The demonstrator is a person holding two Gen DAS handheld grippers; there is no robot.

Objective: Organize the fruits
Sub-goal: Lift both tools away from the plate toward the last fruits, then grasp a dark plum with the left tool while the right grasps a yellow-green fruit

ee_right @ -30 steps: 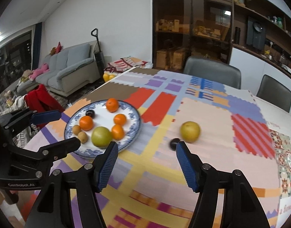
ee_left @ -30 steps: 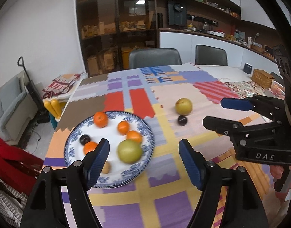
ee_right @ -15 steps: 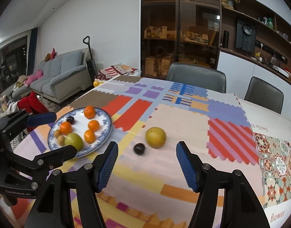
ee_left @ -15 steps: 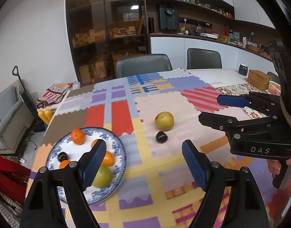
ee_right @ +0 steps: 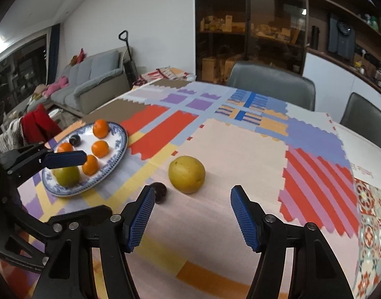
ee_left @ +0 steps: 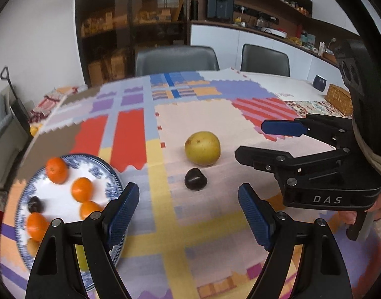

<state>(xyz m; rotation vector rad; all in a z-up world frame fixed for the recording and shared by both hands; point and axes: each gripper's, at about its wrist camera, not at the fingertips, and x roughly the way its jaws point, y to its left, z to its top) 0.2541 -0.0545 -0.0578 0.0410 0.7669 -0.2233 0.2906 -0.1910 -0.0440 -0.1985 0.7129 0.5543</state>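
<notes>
A yellow-green pear (ee_left: 202, 147) and a dark plum (ee_left: 195, 179) lie on the patchwork tablecloth, apart from the plate. The blue-rimmed plate (ee_left: 108, 174) holds several oranges, a dark plum (ee_left: 35, 204) and a green fruit. My left gripper (ee_left: 189, 211) is open and empty, just short of the loose plum. My right gripper (ee_right: 192, 218) is open and empty, just short of the pear (ee_right: 187, 174); the loose plum (ee_right: 159, 192) sits by its left finger. The plate (ee_right: 120, 147) lies to the left in the right wrist view.
Two grey chairs (ee_left: 176, 59) stand at the table's far edge. A wicker basket (ee_left: 338, 99) and a dark cup (ee_left: 320, 82) sit at the far right. A sofa (ee_right: 90, 84) stands beyond the table's left side.
Both grippers have moved right, away from the plate and closer to the pear and loose plum. The plate has slid to the left of both views. Both stay open.
</notes>
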